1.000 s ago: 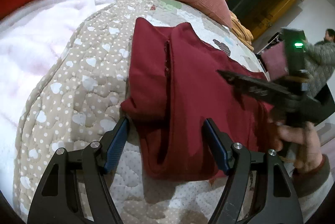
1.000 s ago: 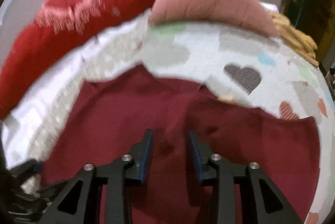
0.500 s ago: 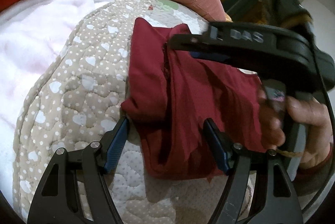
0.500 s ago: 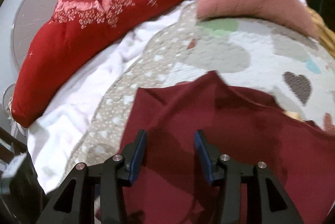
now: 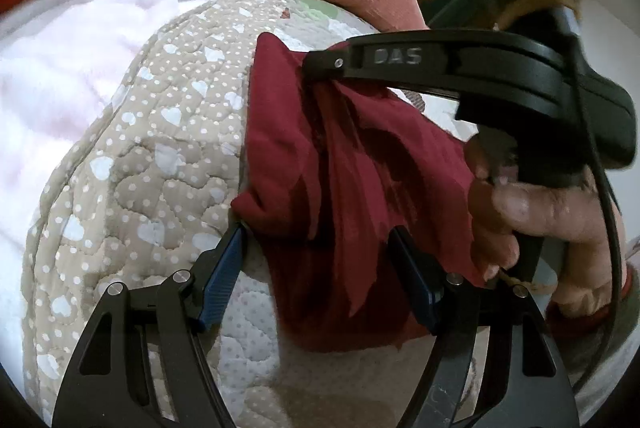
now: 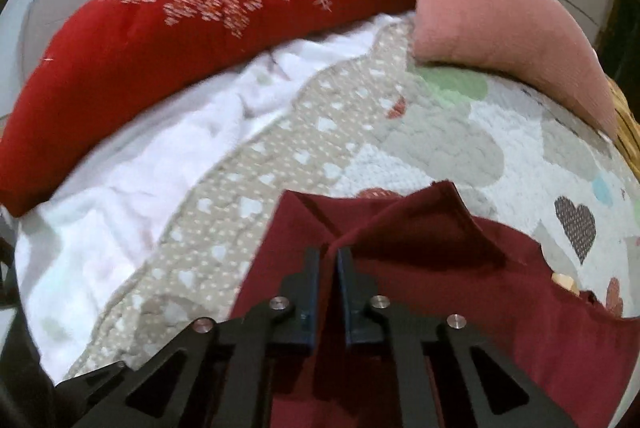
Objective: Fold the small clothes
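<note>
Quilted bedcover (image 6: 360,131), beige dotted border with white hearts, pale centre with coloured patches; spans both views. Red bolster (image 6: 200,19) and pink cushion (image 6: 500,19) along its far edge. White fleece blanket (image 5: 68,39), left of the quilt. Dark red garment (image 5: 340,167), partly folded, lying on the quilt. Left gripper (image 5: 320,268), jaws wide, straddling the garment's near edge. Right gripper (image 6: 328,260), jaws narrow, pinching a raised garment fold.

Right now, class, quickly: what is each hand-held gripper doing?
Left hand-held gripper: open, fingers either side of the dark red garment, gripping nothing.
Right hand-held gripper: shut on a raised fold of the dark red garment.
</note>
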`<state>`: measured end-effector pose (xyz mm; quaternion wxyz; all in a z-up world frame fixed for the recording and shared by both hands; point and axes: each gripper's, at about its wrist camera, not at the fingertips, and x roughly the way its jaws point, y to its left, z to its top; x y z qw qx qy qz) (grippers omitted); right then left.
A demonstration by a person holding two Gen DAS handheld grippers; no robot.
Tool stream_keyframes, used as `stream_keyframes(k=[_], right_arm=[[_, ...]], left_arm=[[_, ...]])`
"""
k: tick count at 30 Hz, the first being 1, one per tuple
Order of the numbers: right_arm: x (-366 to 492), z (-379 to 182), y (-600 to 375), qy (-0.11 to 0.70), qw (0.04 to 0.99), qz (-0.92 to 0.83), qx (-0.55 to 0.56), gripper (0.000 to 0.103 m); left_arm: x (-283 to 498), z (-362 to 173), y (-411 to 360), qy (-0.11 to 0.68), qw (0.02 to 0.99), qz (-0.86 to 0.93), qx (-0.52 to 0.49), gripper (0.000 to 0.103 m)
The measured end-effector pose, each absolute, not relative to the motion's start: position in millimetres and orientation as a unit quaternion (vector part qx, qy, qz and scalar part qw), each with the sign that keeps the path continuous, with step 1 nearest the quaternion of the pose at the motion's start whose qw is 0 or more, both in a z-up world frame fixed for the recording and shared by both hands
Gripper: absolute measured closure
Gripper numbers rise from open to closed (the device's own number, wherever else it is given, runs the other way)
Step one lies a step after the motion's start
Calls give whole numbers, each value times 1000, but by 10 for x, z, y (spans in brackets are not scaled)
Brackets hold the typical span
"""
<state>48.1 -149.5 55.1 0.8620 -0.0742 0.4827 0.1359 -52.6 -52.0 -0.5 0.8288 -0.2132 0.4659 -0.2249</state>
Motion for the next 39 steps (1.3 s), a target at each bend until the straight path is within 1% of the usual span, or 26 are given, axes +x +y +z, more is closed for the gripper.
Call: stream_keyframes(k=[1,3,5,7,10,12,14,15,16,18,20,22,23,24,25,26,27,28,30,39], right_arm=[[472,570,-1480,479,863,144,-71,103],[484,580,-1446,477,861,166,-57,103],[545,474,-1375,491,856,144,-80,103],[574,413,-1372,503,850,137,-68,103],[539,522,-1444,496,856,145,-35,102],[477,616,-1498,490,860,133,-40,102],[449,674,-1539,491,861,124,-51,98],[447,672,-1562,494,860,118,-53,90],[456,659,-1588,499,858,111,-52,77],[478,609,-1623,510,852,106,-40,63],[516,529,-1596,523,844,110,-39,63],[530,455,-1504,528,839,109,-69,63],[528,428,-1431,524,840,108,-96,63],[521,417,-1383,520,840,107,-112,70],[515,422,-1334,515,841,107,-127,84],[507,433,-1308,513,841,106,-135,88],[495,460,-1275,509,842,107,-144,90],[486,478,-1255,507,842,111,-149,94],[474,477,-1211,504,840,115,-162,96],[475,452,-1257,525,831,120,-141,96]], left_arm=[[-520,-6,-515,466,828,-225,-217,30],[-511,-12,-516,465,828,-224,-217,30],[-504,-12,-522,465,828,-225,-217,30],[-504,-10,-515,465,827,-227,-219,30],[-501,-8,-514,465,827,-228,-219,30],[-523,-2,-524,464,829,-227,-214,30],[-548,-1,-530,463,831,-225,-209,30],[-556,0,-534,463,832,-225,-207,30],[-559,-1,-537,462,833,-225,-206,30],[-556,-9,-541,462,833,-225,-206,30],[-554,-13,-542,463,832,-225,-207,30],[-552,-14,-543,463,832,-225,-207,30],[-548,-13,-543,463,832,-225,-207,30],[-548,-12,-543,463,832,-225,-208,30],[-549,-12,-544,463,832,-225,-208,30],[-549,-12,-544,463,832,-225,-208,30],[-547,-12,-545,463,831,-225,-208,30],[-548,-11,-546,463,831,-225,-208,30],[-546,-11,-543,463,832,-225,-207,30],[-540,-9,-553,463,833,-224,-204,29]])
